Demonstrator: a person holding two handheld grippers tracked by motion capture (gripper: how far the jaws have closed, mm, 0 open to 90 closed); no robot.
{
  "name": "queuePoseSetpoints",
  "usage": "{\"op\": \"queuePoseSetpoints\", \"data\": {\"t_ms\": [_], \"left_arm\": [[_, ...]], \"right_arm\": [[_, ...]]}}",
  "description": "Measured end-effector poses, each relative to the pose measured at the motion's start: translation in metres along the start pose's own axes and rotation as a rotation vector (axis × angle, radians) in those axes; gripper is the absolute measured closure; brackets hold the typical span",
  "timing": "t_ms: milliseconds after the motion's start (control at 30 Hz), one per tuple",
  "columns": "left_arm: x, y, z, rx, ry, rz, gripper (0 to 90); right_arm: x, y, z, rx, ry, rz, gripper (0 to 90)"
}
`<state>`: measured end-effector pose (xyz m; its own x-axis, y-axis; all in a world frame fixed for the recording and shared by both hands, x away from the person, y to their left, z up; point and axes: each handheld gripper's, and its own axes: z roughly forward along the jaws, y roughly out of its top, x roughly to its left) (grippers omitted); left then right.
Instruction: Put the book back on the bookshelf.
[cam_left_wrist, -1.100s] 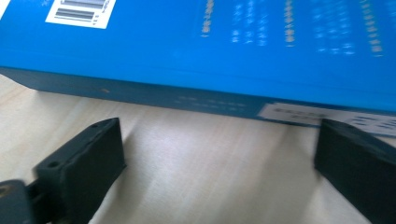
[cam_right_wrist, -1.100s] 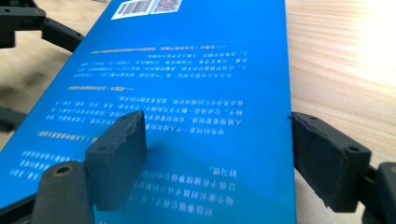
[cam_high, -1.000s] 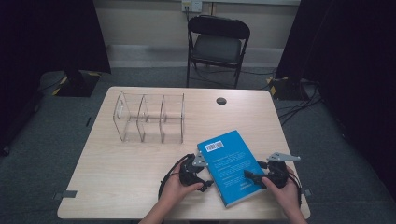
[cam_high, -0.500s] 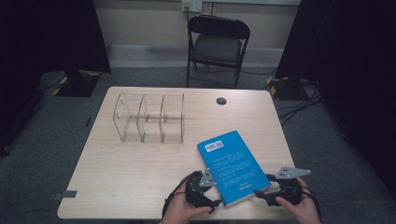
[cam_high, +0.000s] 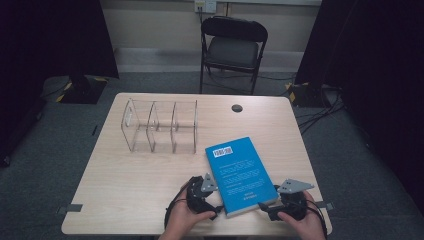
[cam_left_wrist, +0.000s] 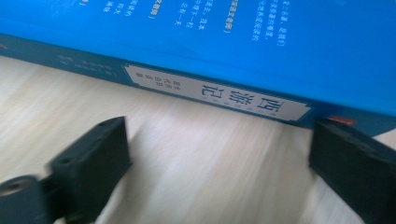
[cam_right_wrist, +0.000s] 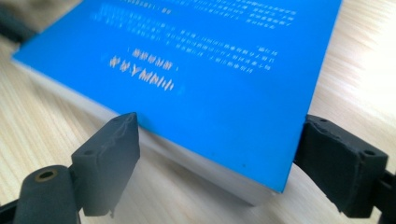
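Observation:
A blue book lies flat, back cover up, on the near right part of the wooden table. My left gripper stands open at the book's near left corner. In the left gripper view the spine with its white label lies just beyond my left gripper, with bare table between the jaws. My right gripper is open at the near right corner. In the right gripper view that corner of the book reaches in between the jaws of my right gripper, neither jaw pressing on it.
A clear acrylic rack with three compartments stands at the back left of the table. A small round black cable port sits near the far edge. A black folding chair stands behind the table.
Both grippers have drawn back from the book's long sides toward its near corners at the table's front edge. The book has stayed flat in place.

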<state>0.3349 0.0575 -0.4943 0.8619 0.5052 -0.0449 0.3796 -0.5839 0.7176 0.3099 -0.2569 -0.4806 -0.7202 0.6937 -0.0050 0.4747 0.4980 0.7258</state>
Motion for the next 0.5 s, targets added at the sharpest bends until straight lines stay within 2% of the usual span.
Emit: {"op": "queuePoseSetpoints", "data": {"t_ms": [33, 67, 100, 133, 167, 233, 333, 400, 433, 467, 500], "left_arm": [[0.004, -0.001, -0.006, 0.005, -0.027, 0.011, 21.6], [0.004, -0.003, -0.011, -0.01, -0.048, -0.014, 20.3], [0.004, -0.003, -0.011, -0.01, -0.048, -0.014, 16.7], [0.002, -0.003, -0.017, -0.026, -0.066, -0.027, 16.7], [-0.001, -0.003, -0.02, -0.046, -0.082, -0.027, 18.7], [-0.004, -0.003, -0.022, -0.048, -0.09, -0.023, 19.7], [-0.016, -0.001, -0.023, -0.042, -0.074, 0.005, 16.5], [-0.022, 0.001, -0.02, -0.016, -0.068, 0.03, 16.2], [-0.024, 0.002, -0.018, 0.013, -0.064, 0.055, 16.2], [-0.026, 0.002, -0.015, 0.005, -0.059, 0.051, 16.1], [-0.028, 0.003, -0.014, 0.02, -0.049, 0.055, 16.1]], "right_arm": [[0.002, 0.001, 0.001, 0.006, -0.005, -0.03, 15.2], [0.003, 0.0, 0.001, 0.01, -0.008, -0.043, 16.5], [0.003, 0.0, 0.001, 0.01, -0.008, -0.043, 16.5], [0.004, -0.002, 0.0, 0.008, -0.014, -0.054, 18.6], [0.003, -0.002, 0.0, 0.004, -0.012, -0.06, 19.7], [0.001, -0.004, 0.0, -0.003, -0.007, -0.057, 20.7], [-0.001, -0.006, -0.001, -0.002, -0.001, -0.051, 23.2], [0.0, -0.005, -0.002, 0.01, -0.009, -0.054, 23.3], [0.001, -0.005, -0.001, 0.009, -0.008, -0.049, 23.5], [0.0, -0.004, -0.001, 0.007, 0.002, -0.041, 24.0], [0.001, -0.003, -0.002, 0.007, 0.004, -0.039, 26.1]]}}
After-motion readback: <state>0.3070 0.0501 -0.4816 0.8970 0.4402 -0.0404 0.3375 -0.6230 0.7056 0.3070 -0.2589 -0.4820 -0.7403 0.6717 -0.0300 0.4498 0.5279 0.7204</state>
